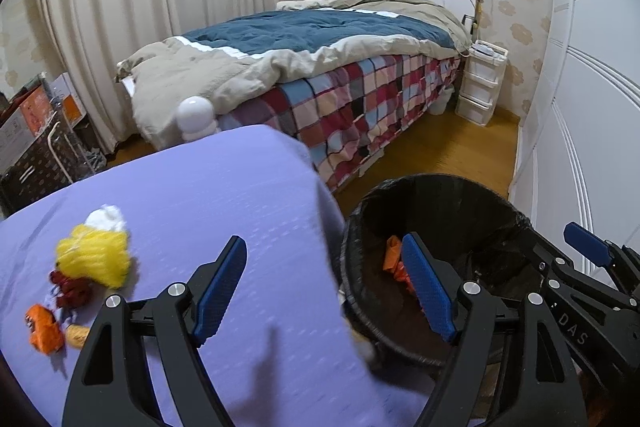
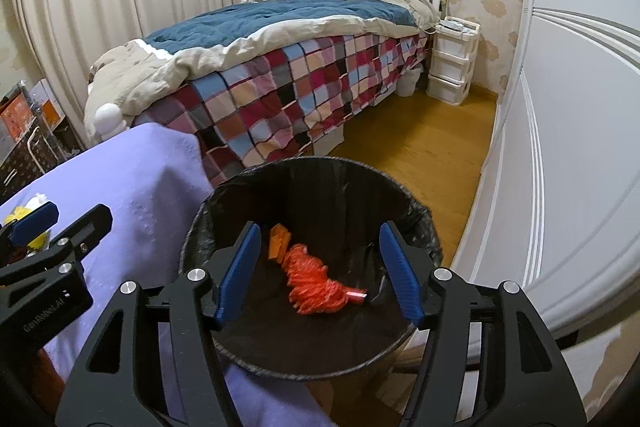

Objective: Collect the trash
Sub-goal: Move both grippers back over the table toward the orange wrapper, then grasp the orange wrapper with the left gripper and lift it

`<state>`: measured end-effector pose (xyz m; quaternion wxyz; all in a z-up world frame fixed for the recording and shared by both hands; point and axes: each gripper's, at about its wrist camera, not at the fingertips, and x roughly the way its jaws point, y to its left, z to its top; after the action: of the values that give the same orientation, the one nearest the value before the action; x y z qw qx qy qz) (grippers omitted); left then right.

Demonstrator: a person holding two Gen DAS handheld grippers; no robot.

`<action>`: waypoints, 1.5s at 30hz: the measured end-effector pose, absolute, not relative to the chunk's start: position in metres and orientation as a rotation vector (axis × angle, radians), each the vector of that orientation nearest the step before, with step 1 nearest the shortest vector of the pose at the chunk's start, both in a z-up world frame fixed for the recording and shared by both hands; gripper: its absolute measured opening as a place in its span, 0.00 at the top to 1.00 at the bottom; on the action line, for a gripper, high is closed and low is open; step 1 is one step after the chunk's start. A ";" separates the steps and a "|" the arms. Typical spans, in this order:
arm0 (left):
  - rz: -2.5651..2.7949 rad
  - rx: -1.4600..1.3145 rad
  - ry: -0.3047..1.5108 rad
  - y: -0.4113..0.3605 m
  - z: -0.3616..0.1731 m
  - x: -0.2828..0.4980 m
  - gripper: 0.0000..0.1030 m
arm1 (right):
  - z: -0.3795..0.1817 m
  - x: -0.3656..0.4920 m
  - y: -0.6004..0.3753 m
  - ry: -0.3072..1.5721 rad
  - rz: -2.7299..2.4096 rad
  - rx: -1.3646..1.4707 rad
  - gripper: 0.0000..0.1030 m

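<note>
i am holding both the left gripper [image 1: 324,291] and the right gripper [image 2: 318,273] agape and empty, the right over the bin [image 2: 224,199], orange net [image 2: 316,283] lying inside.

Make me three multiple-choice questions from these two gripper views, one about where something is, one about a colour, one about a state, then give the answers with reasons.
1. Where does the red mesh bag lie?
A. On the bed
B. Inside the black trash bin
C. On the wooden floor

2. What colour is the cloth that covers the table?
A. Purple
B. Green
C. White

3. How does the right gripper stand?
A. Shut on the mesh bag
B. Shut on nothing
C. Open, with nothing held

Answers:
1 B: the right wrist view looks down into the bin and shows the bag on its bottom.
2 A: both views show a purple cloth, with the yellow mesh bag on it.
3 C: its blue pads stand apart above the bin, and the bag lies far below them.
</note>
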<state>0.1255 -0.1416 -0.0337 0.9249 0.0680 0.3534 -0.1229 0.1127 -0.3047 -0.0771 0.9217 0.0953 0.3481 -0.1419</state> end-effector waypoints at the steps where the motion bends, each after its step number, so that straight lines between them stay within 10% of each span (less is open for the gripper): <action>1: -0.243 0.139 0.723 -0.135 -0.033 0.122 0.25 | -0.077 0.111 -0.301 0.716 -0.286 0.196 0.41; 45: 0.139 -0.104 0.885 0.129 -0.074 0.093 0.35 | -0.089 0.123 -0.077 0.836 0.108 -0.013 0.41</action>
<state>0.0934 0.1287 -0.0740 0.9000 -0.0503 0.4277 0.0671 0.1226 -0.0775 -0.0891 0.9124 -0.0063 0.4058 0.0525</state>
